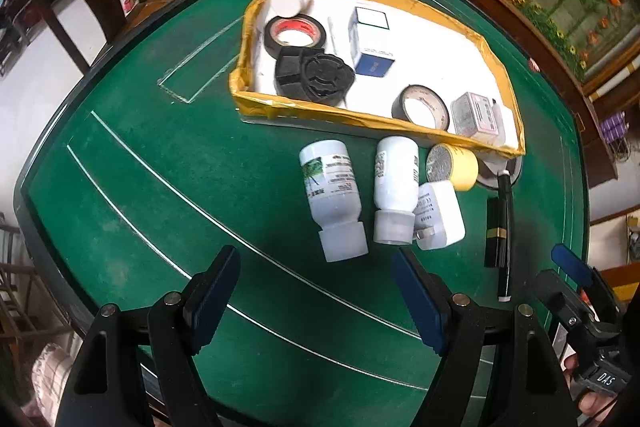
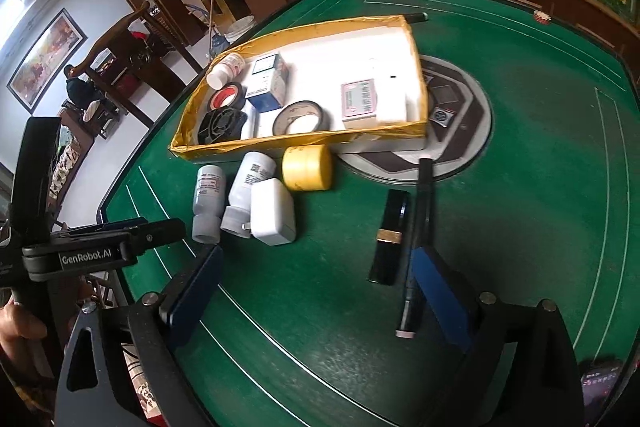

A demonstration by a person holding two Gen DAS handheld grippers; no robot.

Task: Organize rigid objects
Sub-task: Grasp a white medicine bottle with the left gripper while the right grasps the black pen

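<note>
**Hovering over the loose items in front of the yellow-edged tray**

Lying on the green table point(image 1: 160, 187) just in front of the tray point(image 1: 360, 115) is a tight cluster: two white bottles point(image 1: 334, 199) on their sides with caps toward the cameras, a white charger block point(image 1: 440, 215) touching the second bottle, and a yellow tape roll point(image 1: 454, 163) against the tray's near wall. To the right of that wall lie a black lipstick tube point(image 2: 390, 239) and a black pen point(image 2: 418, 243), side by side.

Inside the tray sit two tape rolls, a black round part point(image 1: 316, 75), a blue-and-white box point(image 1: 372, 43), a small pink-labelled box point(image 2: 360, 103) and a white bottle in the far corner.

The left gripper point(image 1: 320, 291) tilts steeply down, short of the two bottles, jaws spread wide and holding nothing. The right gripper point(image 2: 316, 291) angles down too — its jaws stand wide apart and empty, its right finger point(image 2: 440, 299) overlapping the pen's near end; whether it touches I cannot tell. A hand point(image 2: 20, 323) grips the left tool's handle.
</note>
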